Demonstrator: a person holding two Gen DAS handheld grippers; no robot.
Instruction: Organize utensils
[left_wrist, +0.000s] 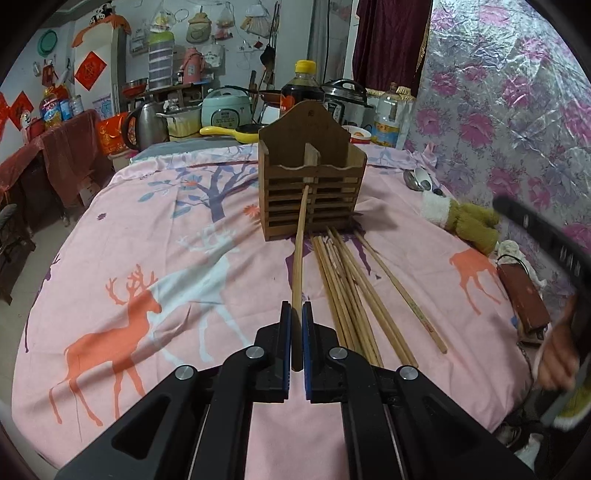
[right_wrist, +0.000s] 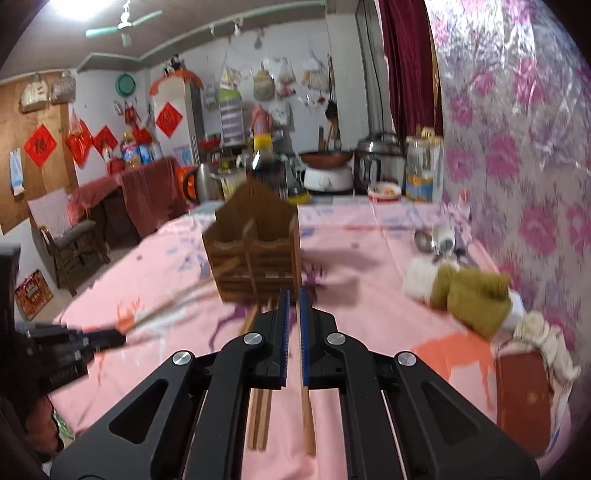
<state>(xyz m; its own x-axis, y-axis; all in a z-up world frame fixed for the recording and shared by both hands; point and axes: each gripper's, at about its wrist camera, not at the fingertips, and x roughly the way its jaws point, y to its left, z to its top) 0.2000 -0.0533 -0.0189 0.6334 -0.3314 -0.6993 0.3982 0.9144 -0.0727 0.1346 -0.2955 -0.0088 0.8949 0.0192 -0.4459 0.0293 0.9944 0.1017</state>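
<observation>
- The left gripper (left_wrist: 296, 314) is clamping a single chopstick (left_wrist: 300, 251) between its blue pads, jaws narrow; the stick is slanting away toward the front slats of the wooden utensil holder (left_wrist: 312, 192).
- The utensil holder is standing upright on the pink deer-print cloth (left_wrist: 147, 258), in the middle of the table's far part.
- A loose bundle of chopsticks (left_wrist: 354, 291) is lying on the cloth just right of the held stick, its far ends reaching the holder's base.
- The right gripper (right_wrist: 292, 299) is showing its jaws drawn nearly together; the view is blurred, and I cannot tell whether anything is pinched between the pads.
- A plush toy (left_wrist: 469, 225) and metal spoons (left_wrist: 419, 179) are lying near the right edge, beside the floral wall covering (left_wrist: 517, 110).
</observation>
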